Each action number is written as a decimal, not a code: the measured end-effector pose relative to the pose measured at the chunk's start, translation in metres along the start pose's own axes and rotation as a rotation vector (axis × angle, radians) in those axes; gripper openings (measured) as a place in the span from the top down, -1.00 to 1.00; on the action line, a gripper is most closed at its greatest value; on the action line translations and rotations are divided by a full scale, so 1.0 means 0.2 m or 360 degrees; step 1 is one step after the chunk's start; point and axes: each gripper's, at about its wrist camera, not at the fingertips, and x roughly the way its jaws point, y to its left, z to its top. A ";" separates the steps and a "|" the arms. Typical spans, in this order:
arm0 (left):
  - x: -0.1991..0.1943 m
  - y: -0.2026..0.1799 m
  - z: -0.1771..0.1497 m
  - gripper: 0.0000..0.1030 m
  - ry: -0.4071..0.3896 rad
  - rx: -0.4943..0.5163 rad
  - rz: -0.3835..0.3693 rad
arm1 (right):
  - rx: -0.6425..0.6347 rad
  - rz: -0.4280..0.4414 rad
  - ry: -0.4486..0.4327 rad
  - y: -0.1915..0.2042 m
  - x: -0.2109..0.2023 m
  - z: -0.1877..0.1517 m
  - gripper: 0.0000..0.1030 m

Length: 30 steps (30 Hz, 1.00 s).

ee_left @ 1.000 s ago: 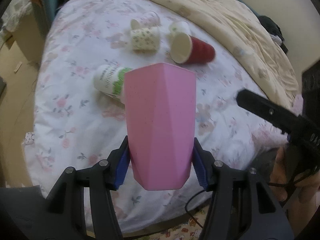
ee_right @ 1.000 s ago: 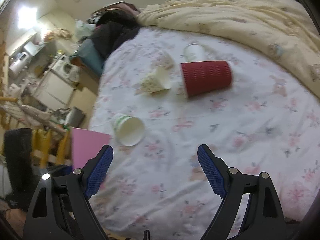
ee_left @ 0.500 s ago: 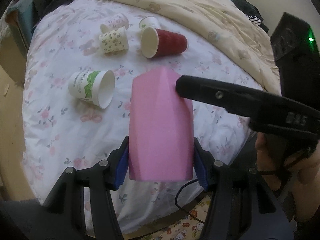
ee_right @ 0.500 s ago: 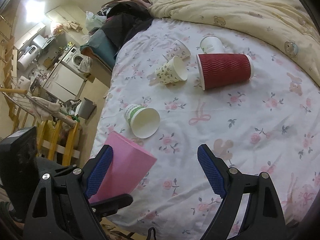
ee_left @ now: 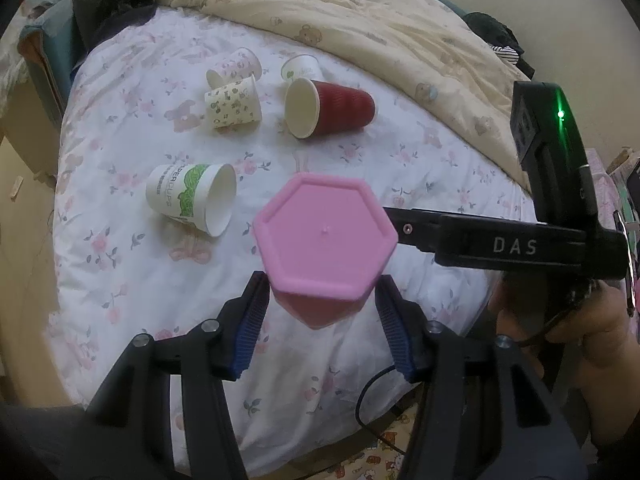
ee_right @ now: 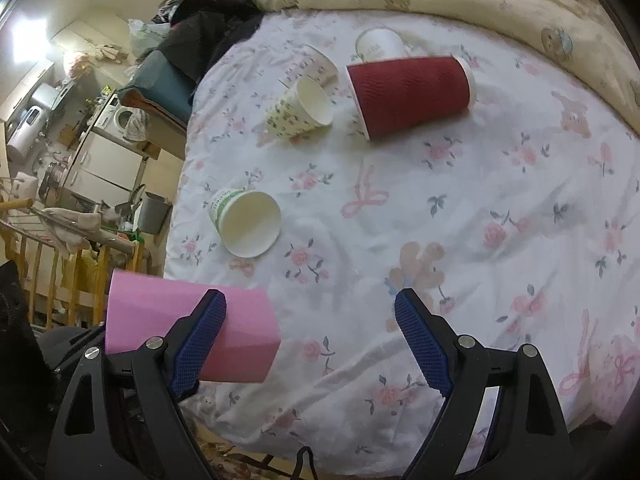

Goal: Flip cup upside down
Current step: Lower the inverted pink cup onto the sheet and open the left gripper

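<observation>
A pink faceted cup (ee_left: 326, 240) is held between the blue pads of my left gripper (ee_left: 320, 316), tipped so its hexagonal base faces the camera. It hangs above the floral bed sheet (ee_left: 120, 280). In the right wrist view the pink cup (ee_right: 188, 328) lies sideways at the lower left, behind the left finger. My right gripper (ee_right: 316, 340) is open and empty over the sheet; its black finger (ee_left: 500, 244) reaches in from the right, with the tip at the cup's base edge.
Several paper cups lie on their sides farther back: a green-printed one (ee_left: 192, 198), a red ribbed one (ee_left: 328, 108), a patterned one (ee_left: 234, 106). A cream quilt (ee_left: 400, 28) covers the far side. The bed edge runs along the left and front.
The left gripper has tilted the pink cup so its base now faces the camera instead of its side. The right gripper has moved closer to the cup.
</observation>
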 end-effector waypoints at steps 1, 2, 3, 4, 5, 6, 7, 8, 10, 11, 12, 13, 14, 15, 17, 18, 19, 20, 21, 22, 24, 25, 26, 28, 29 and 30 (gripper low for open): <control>0.00 0.00 0.00 0.02 0.0002 -0.0004 -0.0004 | -0.0005 -0.0001 -0.0004 0.00 0.00 0.00 -0.73; 0.00 0.00 0.00 0.02 0.0004 -0.0005 -0.0006 | -0.0009 0.0002 -0.0006 0.00 0.00 0.00 -0.73; 0.00 0.01 0.00 0.02 0.0004 -0.0005 -0.0008 | -0.0010 0.0002 -0.0008 0.01 0.00 0.00 -0.73; 0.00 0.00 0.00 0.03 0.0002 -0.0001 -0.0009 | -0.0009 0.0002 -0.0009 0.01 -0.01 0.00 -0.73; 0.00 0.00 0.00 0.03 -0.0001 0.0003 -0.0005 | -0.0008 0.0004 -0.0007 0.01 -0.01 0.00 -0.73; 0.00 0.00 0.00 0.03 -0.0004 0.0006 -0.0006 | -0.0005 0.0006 -0.0008 0.01 -0.01 0.00 -0.73; 0.00 0.00 0.00 0.03 -0.0006 0.0008 -0.0012 | -0.0004 0.0006 -0.0009 0.01 -0.01 0.00 -0.73; 0.00 0.00 0.00 0.03 -0.0009 0.0010 -0.0014 | -0.0003 0.0007 -0.0012 0.00 -0.01 0.00 -0.73; 0.00 0.00 0.00 0.03 -0.0014 0.0013 -0.0008 | -0.0003 0.0005 -0.0016 0.00 -0.01 0.00 -0.73; 0.00 0.00 0.00 0.03 -0.0016 0.0010 -0.0002 | -0.0002 0.0005 -0.0022 0.00 -0.02 0.01 -0.73; 0.00 0.00 0.00 0.03 -0.0017 0.0003 0.0008 | -0.0001 0.0001 -0.0028 0.00 -0.03 0.01 -0.73; 0.00 0.01 0.00 0.03 -0.0018 -0.0007 0.0018 | 0.0000 -0.0010 -0.0038 0.00 -0.03 0.01 -0.73; 0.00 0.03 0.00 0.03 -0.0021 -0.0022 0.0035 | 0.0007 -0.0021 -0.0052 -0.01 -0.04 0.01 -0.73; 0.00 0.05 0.01 0.03 -0.0030 -0.0041 0.0058 | 0.0017 -0.0032 -0.0067 -0.02 -0.06 0.02 -0.73; -0.03 0.13 0.03 0.03 -0.0073 -0.0106 0.0148 | 0.0050 -0.0060 -0.0115 -0.04 -0.10 0.03 -0.73; -0.04 0.17 0.04 0.03 -0.0092 -0.0140 0.0193 | 0.0066 -0.0075 -0.0141 -0.06 -0.12 0.03 -0.73; -0.06 0.22 0.05 0.03 -0.0104 -0.0188 0.0239 | 0.0084 -0.0086 -0.0163 -0.08 -0.14 0.03 -0.73; -0.07 0.27 0.07 0.03 -0.0109 -0.0239 0.0269 | 0.0111 -0.0094 -0.0187 -0.10 -0.17 0.03 -0.73; -0.08 0.31 0.09 0.03 -0.0111 -0.0274 0.0282 | 0.0144 -0.0103 -0.0210 -0.12 -0.20 0.03 -0.73; -0.08 0.35 0.12 0.03 -0.0113 -0.0304 0.0296 | 0.0160 -0.0103 -0.0219 -0.14 -0.21 0.03 -0.73; -0.10 0.38 0.18 0.03 -0.0139 -0.0331 0.0337 | 0.0207 -0.0092 -0.0235 -0.18 -0.24 0.03 -0.73; -0.11 0.38 0.21 0.03 -0.0158 -0.0333 0.0357 | 0.0223 -0.0089 -0.0241 -0.19 -0.25 0.03 -0.73; -0.11 0.38 0.25 0.03 -0.0173 -0.0328 0.0374 | 0.0237 -0.0083 -0.0245 -0.20 -0.26 0.03 -0.73; -0.11 0.37 0.32 0.03 -0.0196 -0.0319 0.0384 | 0.0253 -0.0069 -0.0253 -0.21 -0.27 0.03 -0.73; -0.10 0.36 0.35 0.03 -0.0204 -0.0308 0.0390 | 0.0256 -0.0065 -0.0258 -0.22 -0.28 0.03 -0.73; -0.10 0.35 0.36 0.03 -0.0211 -0.0298 0.0393 | 0.0255 -0.0063 -0.0260 -0.22 -0.29 0.03 -0.73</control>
